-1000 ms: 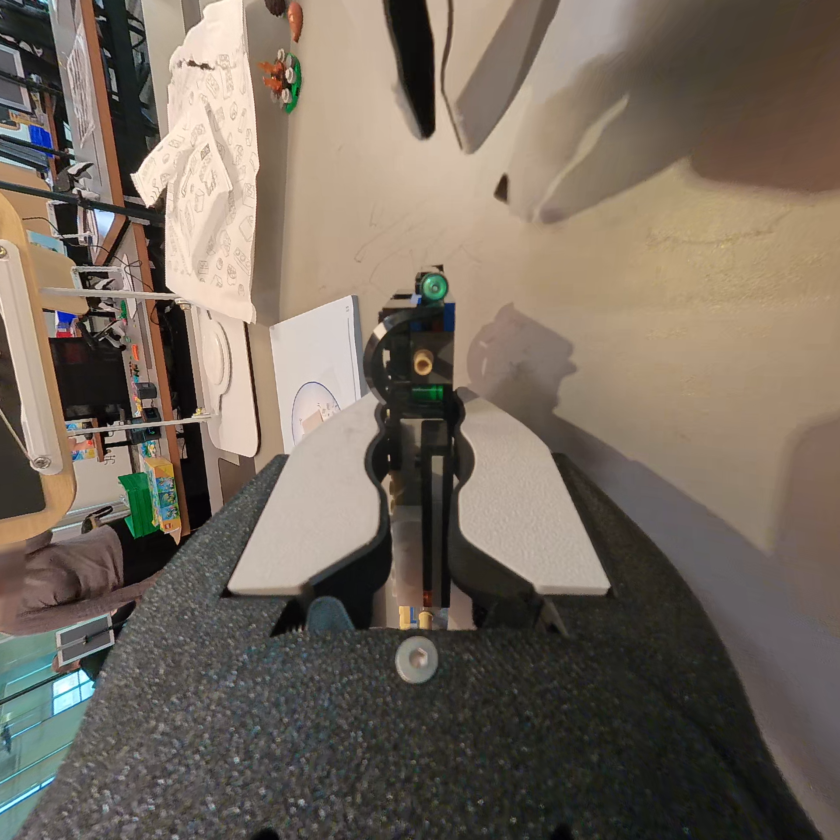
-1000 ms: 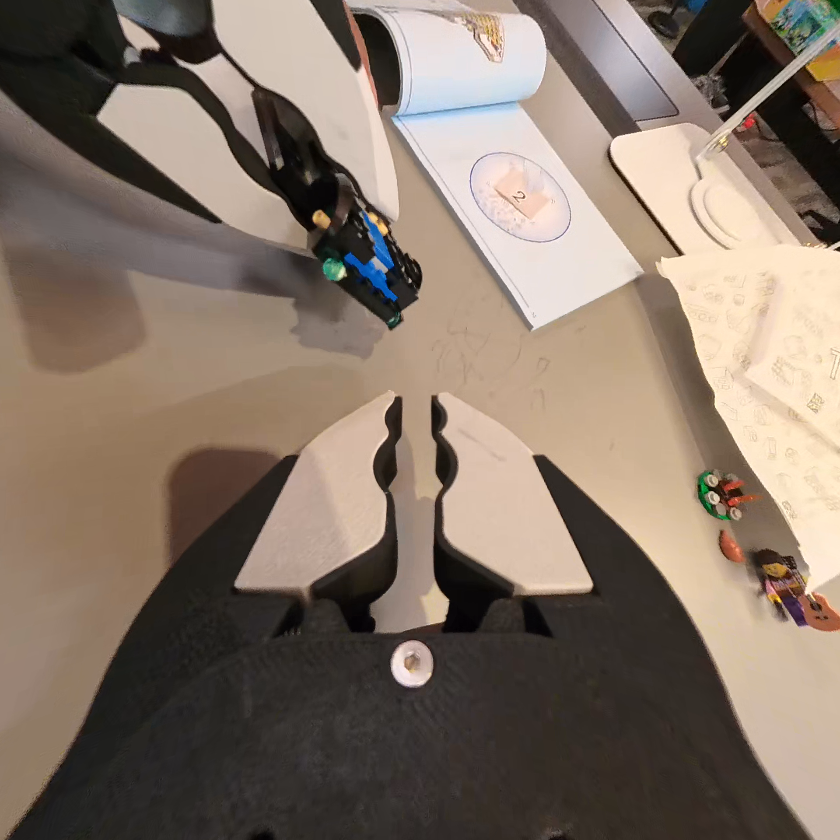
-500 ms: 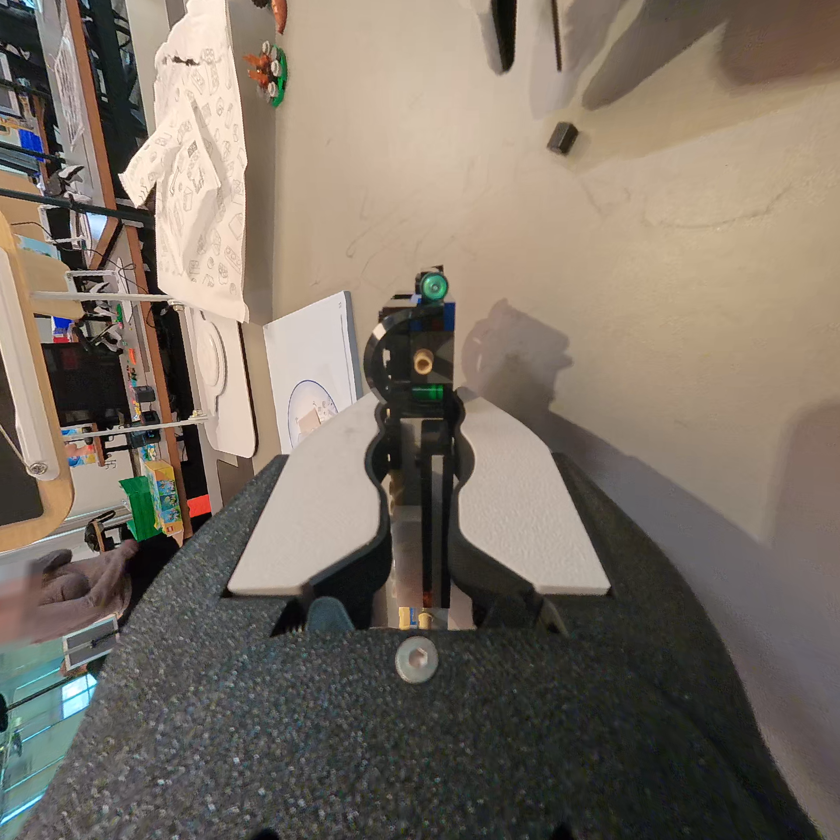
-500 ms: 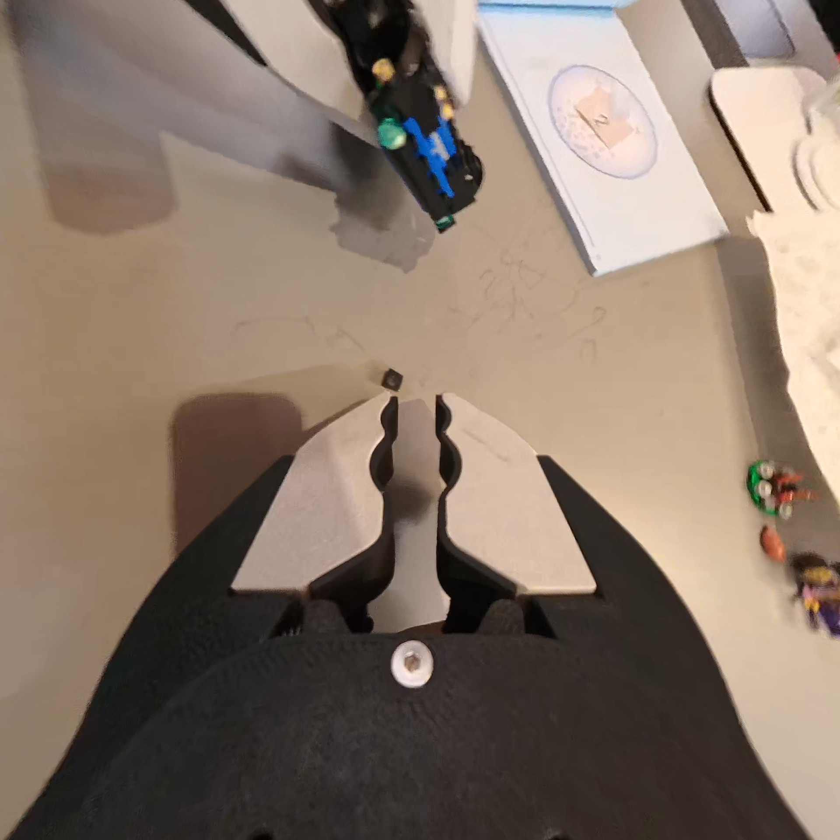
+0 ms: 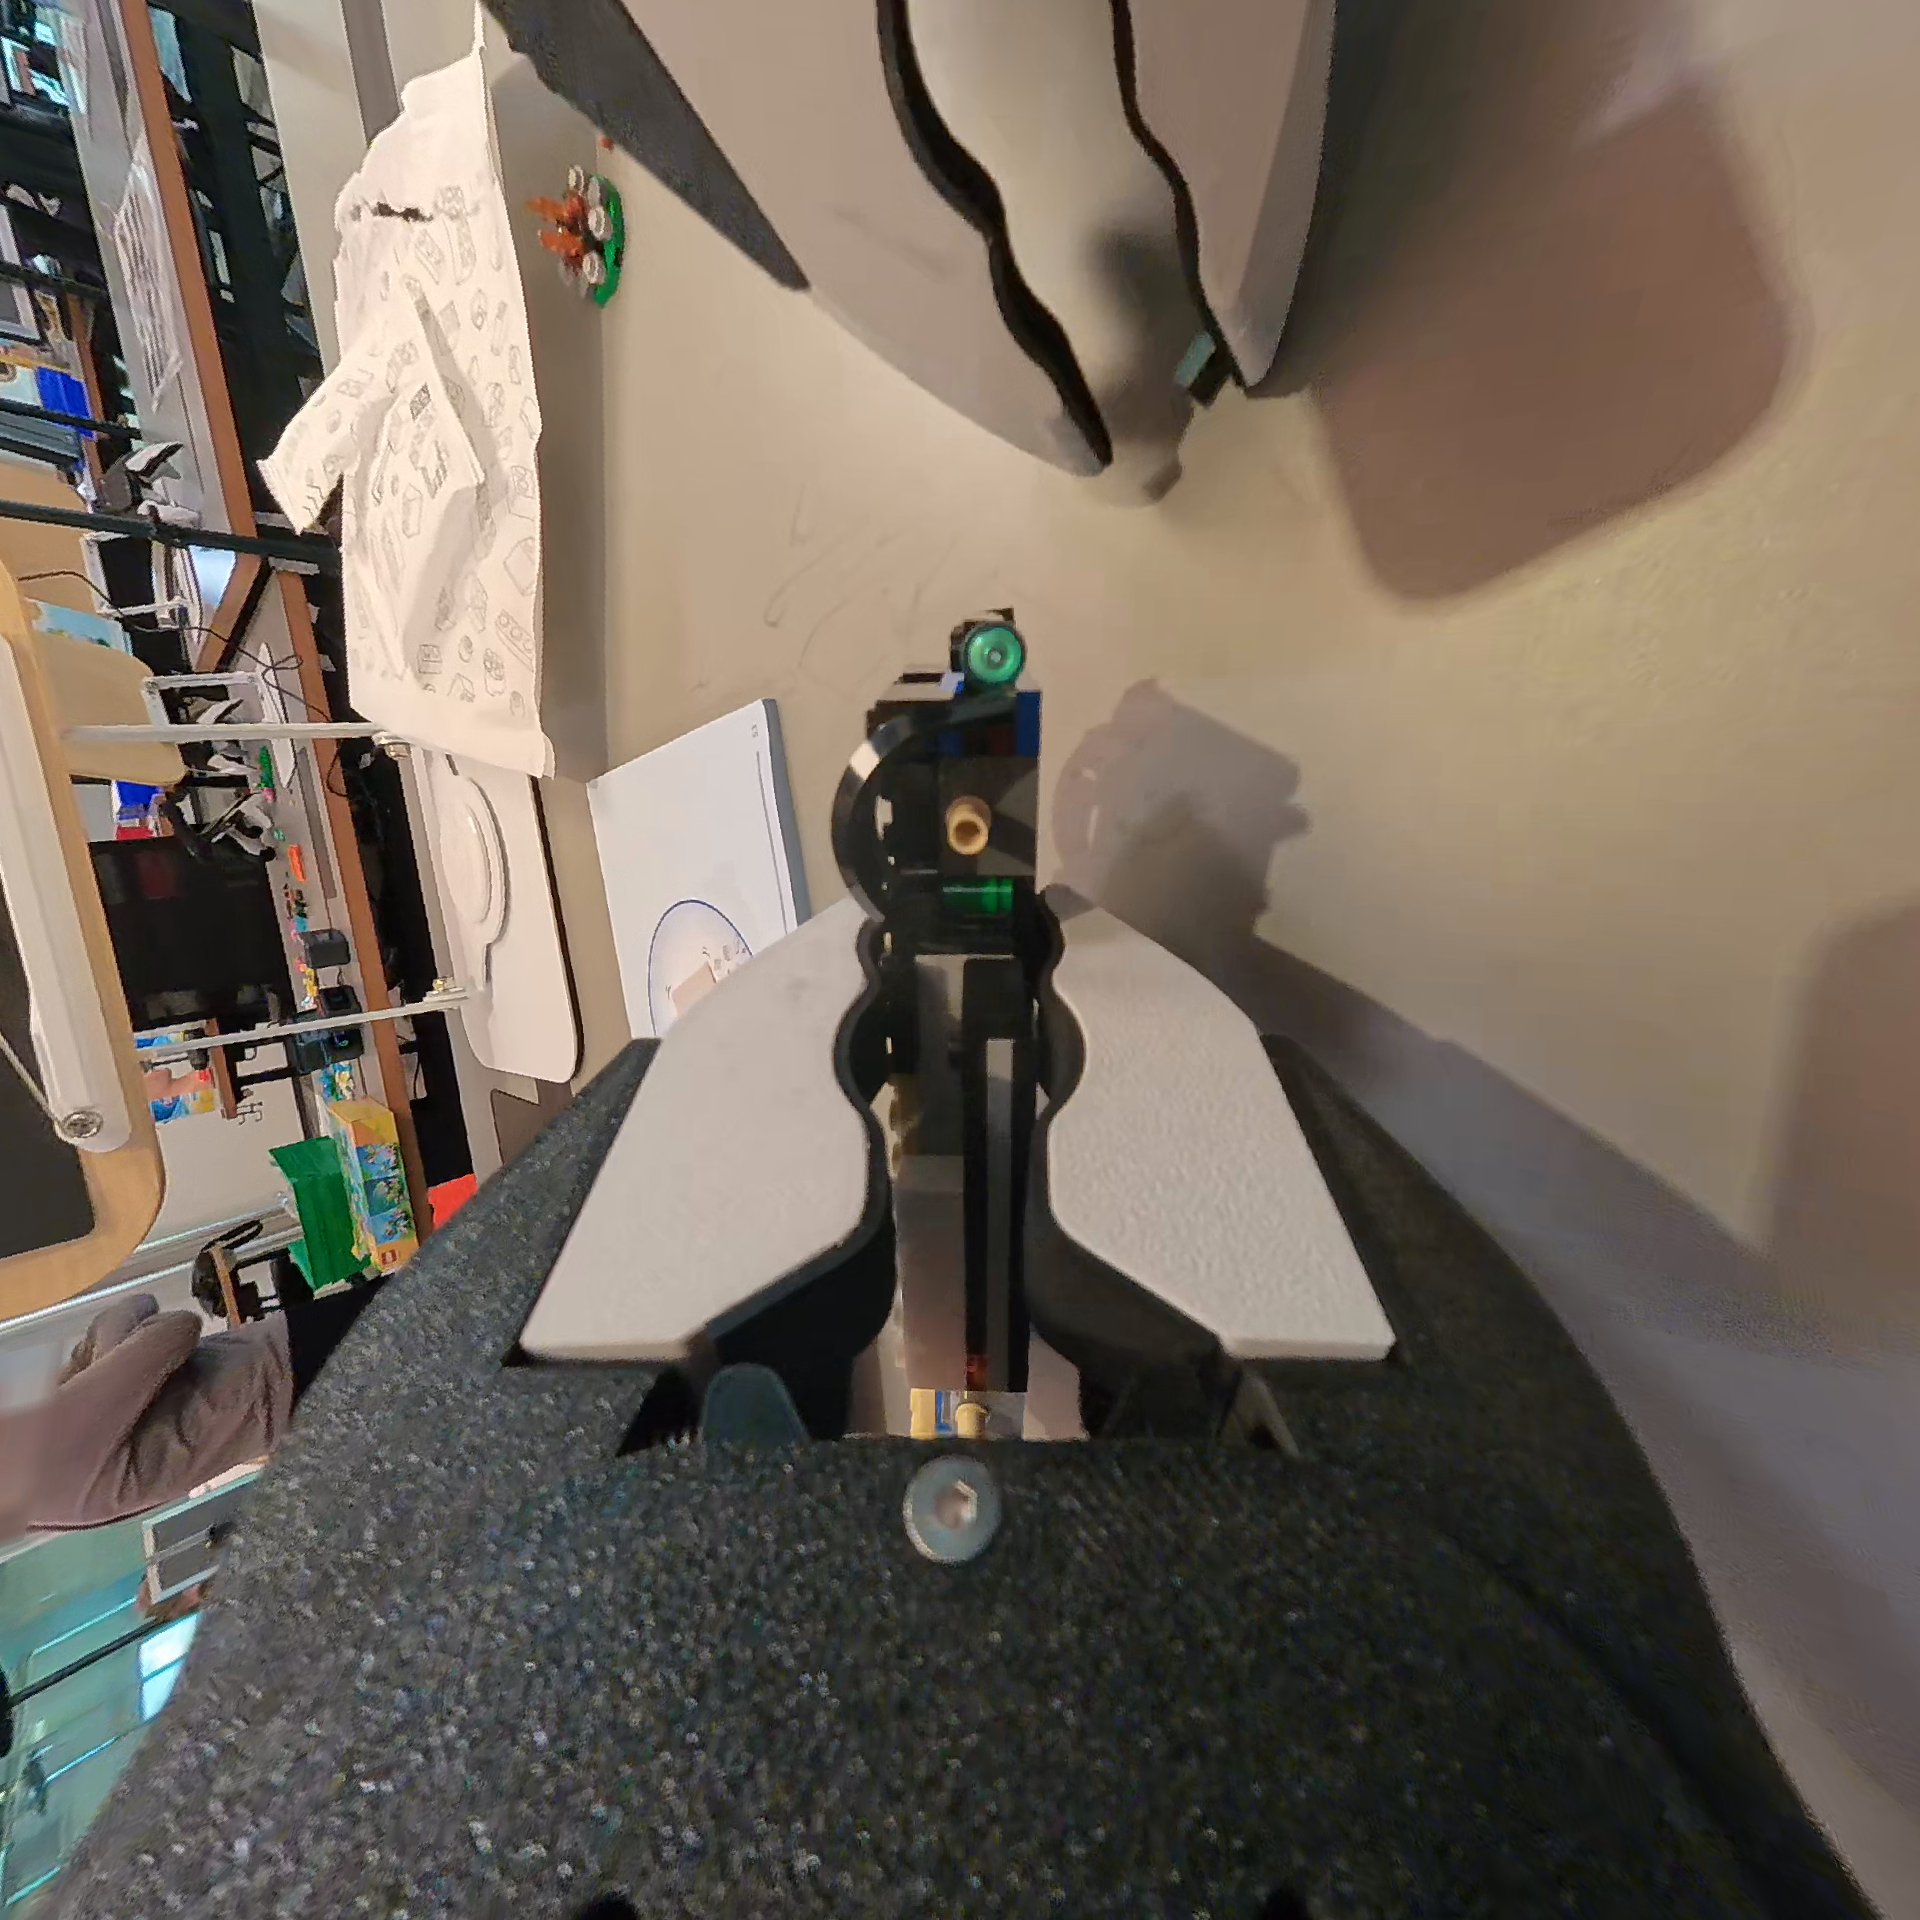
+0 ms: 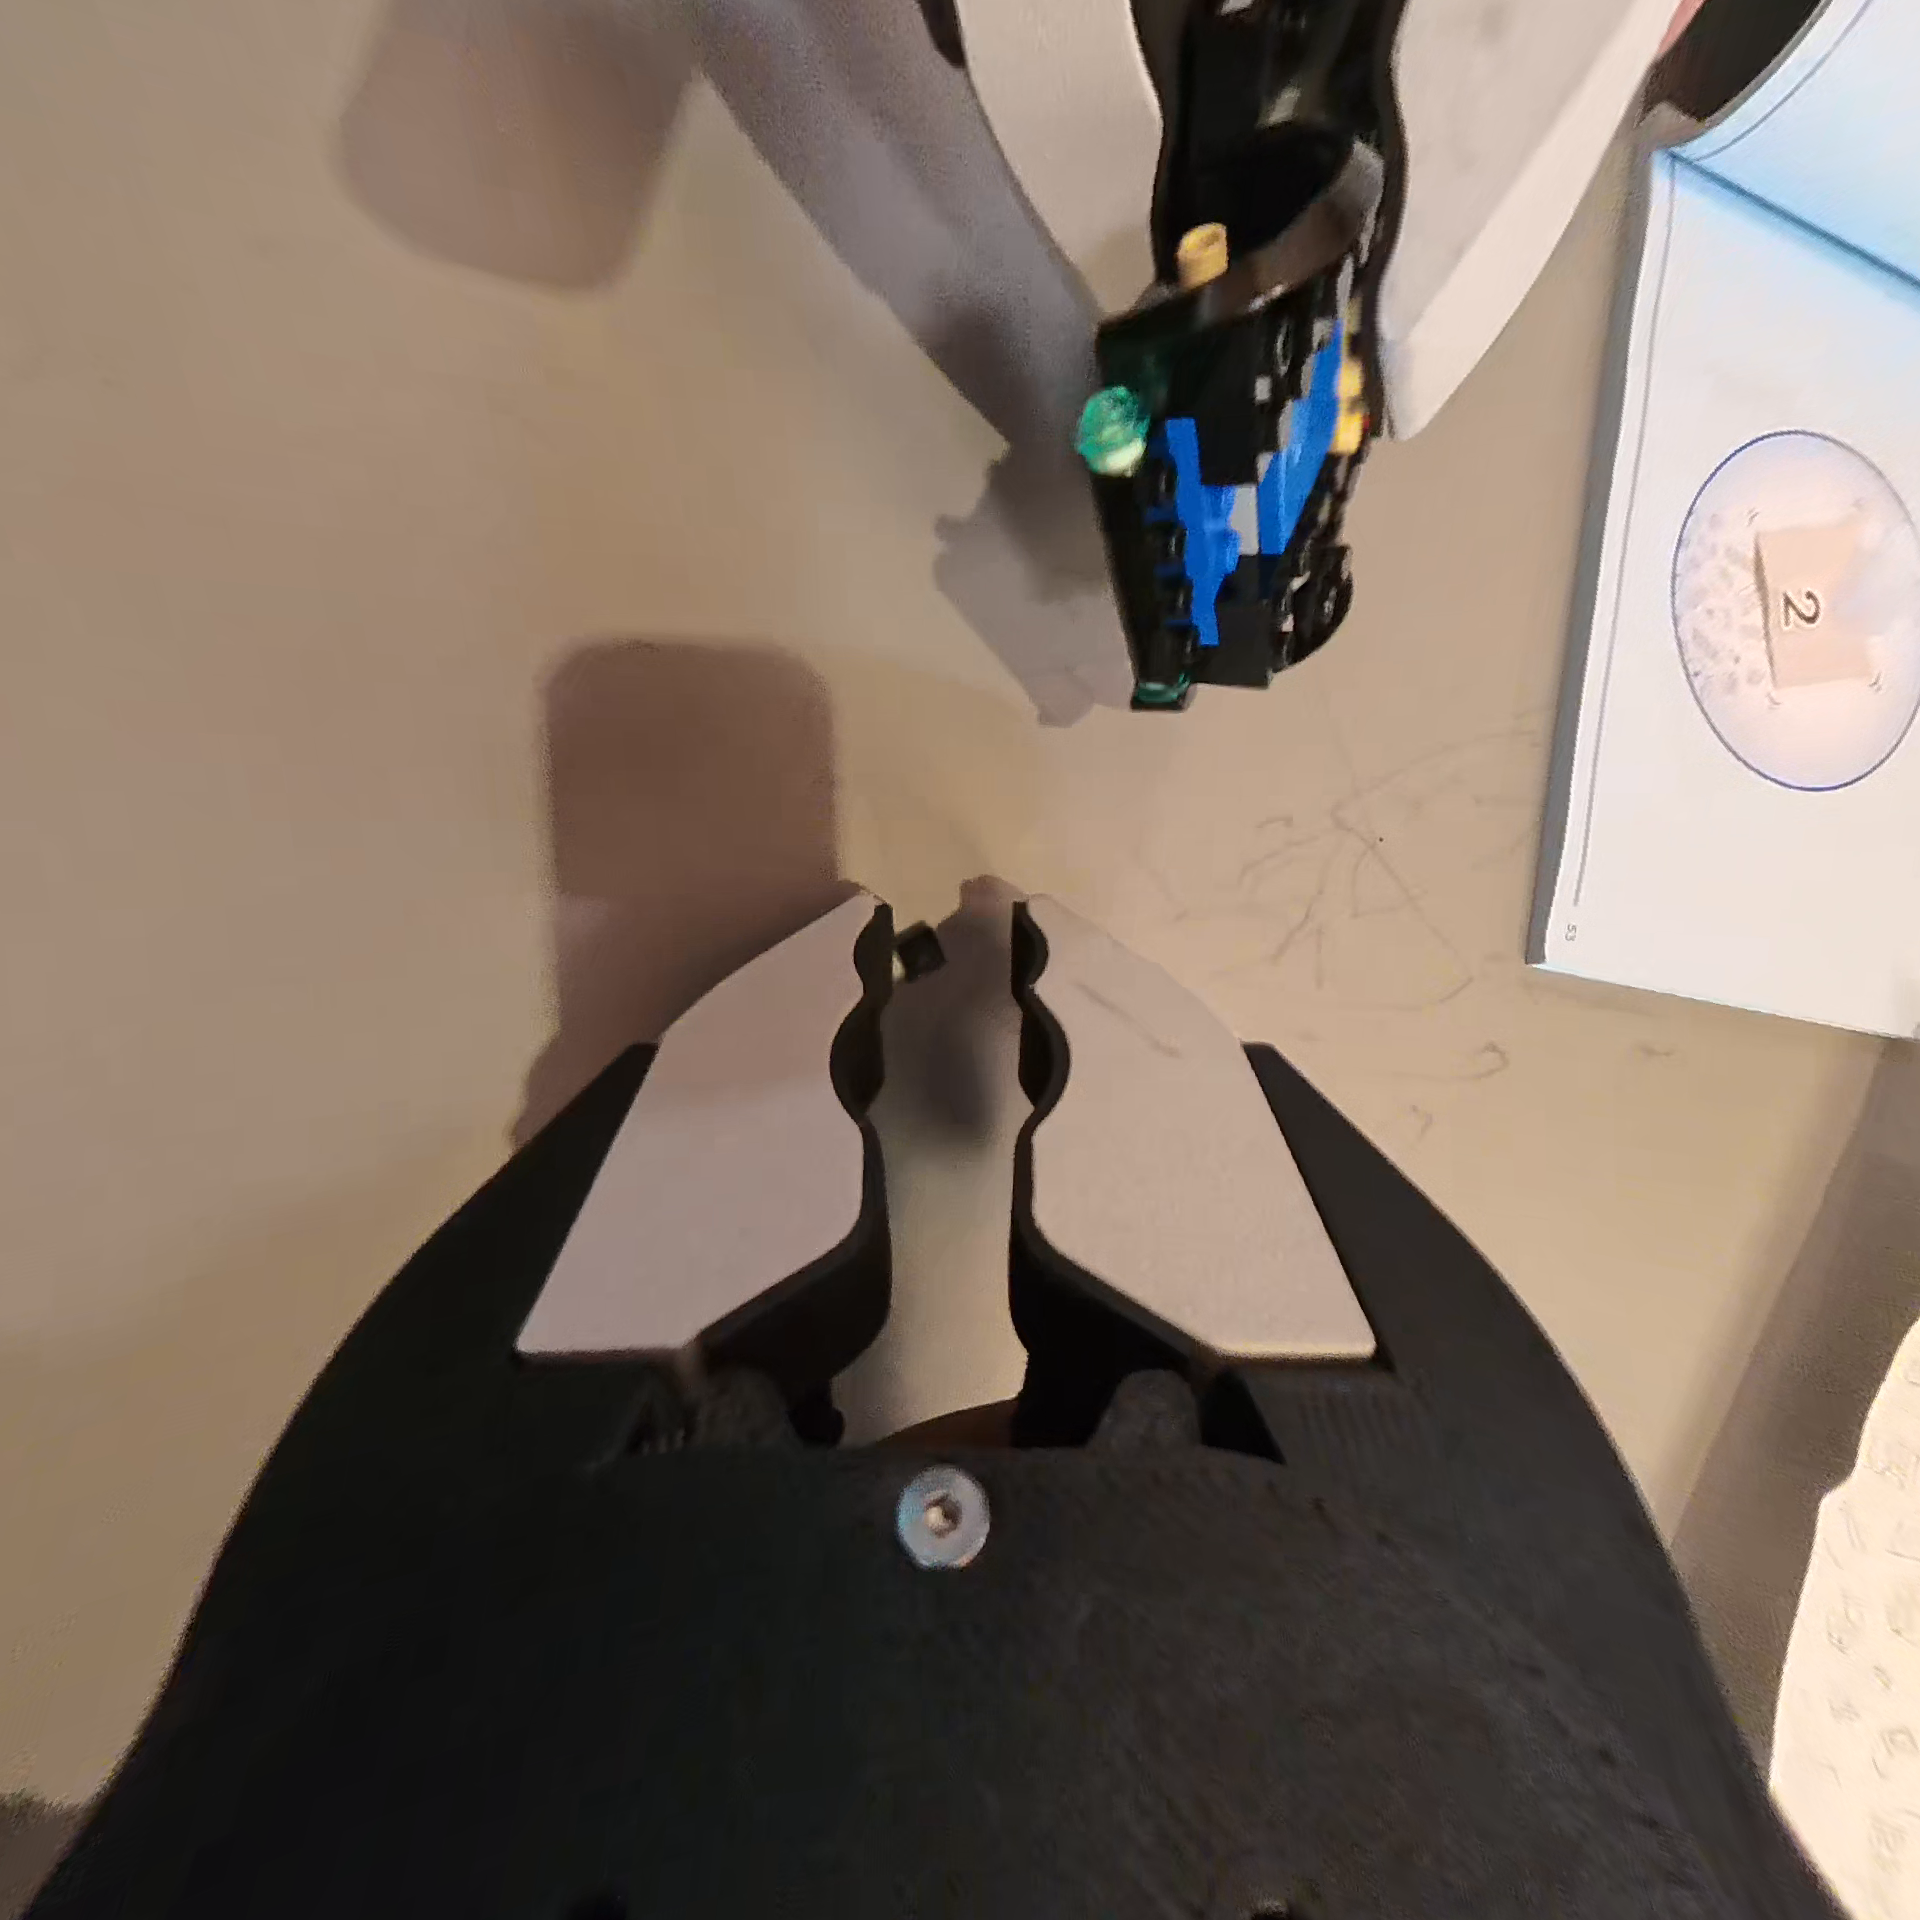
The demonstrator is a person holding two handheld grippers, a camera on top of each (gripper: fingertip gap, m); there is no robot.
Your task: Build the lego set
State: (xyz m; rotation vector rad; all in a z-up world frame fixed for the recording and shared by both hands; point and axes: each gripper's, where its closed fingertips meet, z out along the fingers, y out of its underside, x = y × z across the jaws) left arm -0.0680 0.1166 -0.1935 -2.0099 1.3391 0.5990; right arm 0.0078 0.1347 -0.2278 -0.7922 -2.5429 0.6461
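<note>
Two tongs, left tongs [image 5: 956, 935] clamping brick model [image 5: 982, 821]

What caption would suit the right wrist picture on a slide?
Open right gripper over a beige table, a tiny black piece beside one fingertip; beyond, the left gripper clamps a black-and-blue brick model.

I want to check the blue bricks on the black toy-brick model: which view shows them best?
The right wrist view: the model shows its blue-patterned side there. The left wrist view sees the model end-on, only a blue sliver.
</note>
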